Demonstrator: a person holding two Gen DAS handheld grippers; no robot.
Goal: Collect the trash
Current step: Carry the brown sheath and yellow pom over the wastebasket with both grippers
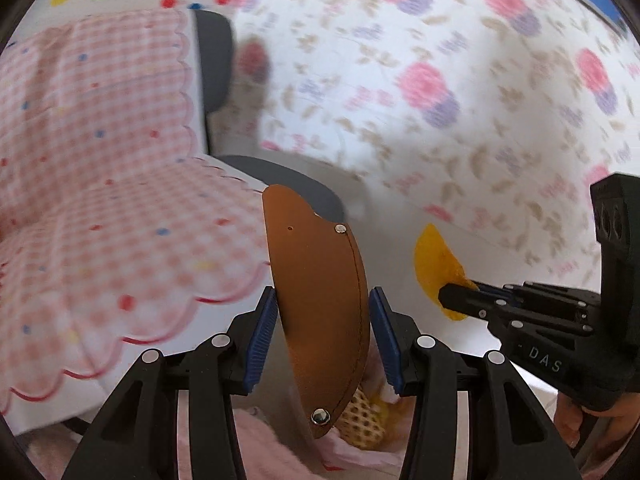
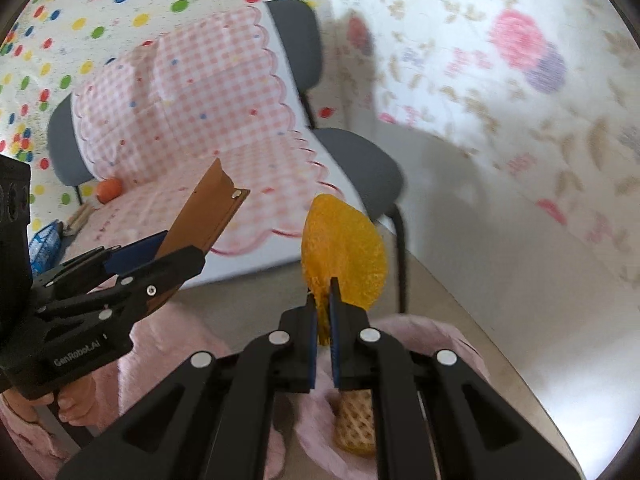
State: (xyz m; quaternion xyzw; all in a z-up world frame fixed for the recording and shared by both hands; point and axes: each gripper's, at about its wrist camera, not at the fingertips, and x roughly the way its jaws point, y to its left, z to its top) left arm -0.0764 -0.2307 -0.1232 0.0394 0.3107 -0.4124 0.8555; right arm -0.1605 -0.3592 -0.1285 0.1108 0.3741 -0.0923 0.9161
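My left gripper (image 1: 323, 312) is shut on a brown leather-like tray (image 1: 320, 300) with metal snaps, held tilted on edge; it also shows in the right wrist view (image 2: 204, 216). My right gripper (image 2: 323, 300) is shut on a yellow-orange foam net (image 2: 344, 252), held up in the air to the right of the tray. In the left wrist view the right gripper (image 1: 452, 294) grips that foam net (image 1: 434, 260) at its lower end. A beige foam fruit net (image 2: 356, 424) lies below on pink cloth; it also shows in the left wrist view (image 1: 362, 420).
A grey chair (image 2: 360, 164) draped with a pink checked cloth (image 2: 192, 92) stands ahead. An orange fruit (image 2: 109, 190) and a blue mesh item (image 2: 44, 244) lie on it at left. Floral fabric (image 2: 520, 80) hangs to the right. Pink cloth (image 2: 424, 332) lies below.
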